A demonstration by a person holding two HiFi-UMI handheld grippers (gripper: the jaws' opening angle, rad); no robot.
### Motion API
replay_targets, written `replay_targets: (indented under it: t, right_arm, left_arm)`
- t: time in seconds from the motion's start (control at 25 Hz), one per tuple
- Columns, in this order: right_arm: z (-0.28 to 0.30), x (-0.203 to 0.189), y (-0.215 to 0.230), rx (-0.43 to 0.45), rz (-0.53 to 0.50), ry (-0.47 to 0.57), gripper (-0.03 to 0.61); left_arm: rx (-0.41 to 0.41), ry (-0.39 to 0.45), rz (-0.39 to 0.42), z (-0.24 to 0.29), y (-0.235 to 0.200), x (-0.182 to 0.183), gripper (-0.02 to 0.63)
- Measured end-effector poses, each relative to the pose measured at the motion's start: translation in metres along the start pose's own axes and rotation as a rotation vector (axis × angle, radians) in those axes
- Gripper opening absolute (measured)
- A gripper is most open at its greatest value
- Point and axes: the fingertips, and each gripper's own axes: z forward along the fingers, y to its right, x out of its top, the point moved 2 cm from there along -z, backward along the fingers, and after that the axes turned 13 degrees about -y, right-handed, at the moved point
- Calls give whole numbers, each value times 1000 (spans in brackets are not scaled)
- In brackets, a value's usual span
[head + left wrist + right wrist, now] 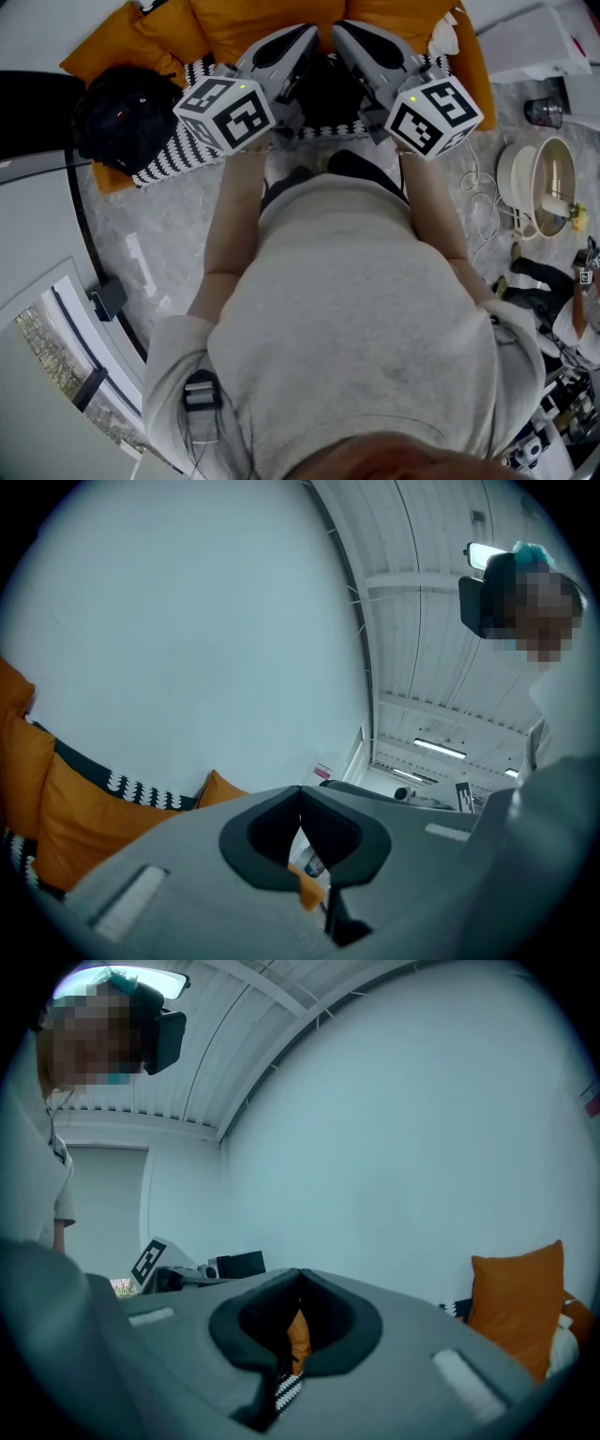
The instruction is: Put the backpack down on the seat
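- At the left end of the orange sofa [234, 28], the black backpack [122, 117] is lying slumped on the seat. It is resting partly on the black-and-white throw [173, 155], close to the seat's left edge.
- You are holding the left hand-held gripper [302, 42] out level over the middle of the seat, well to the right of the backpack. Its jaws are pressing tip to tip with nothing between them.
- You are pointing the right hand-held gripper [349, 37] the same way, just beside the left one. Its jaws are also meeting at the tips and gripping nothing; only orange cushion and a strip of throw are showing through the gap behind them.
- On your left, a dark ledge [33, 112] is running in just beside the backpack, so that side is offering little room.
- On your right, white cables [480, 202] and pale round things [539, 183] are crowding the grey floor [169, 244] near the sofa's end.
- Beyond both grippers, a plain pale wall is filling the view above the cushions.
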Motion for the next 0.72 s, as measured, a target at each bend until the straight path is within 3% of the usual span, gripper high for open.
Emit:
replay_targets:
  t: [0.72]
  right_arm:
    - [7,-16,12,13,-12,-39,2]
  left_arm:
    - [-24,-37,-43,12,-11,-12,6]
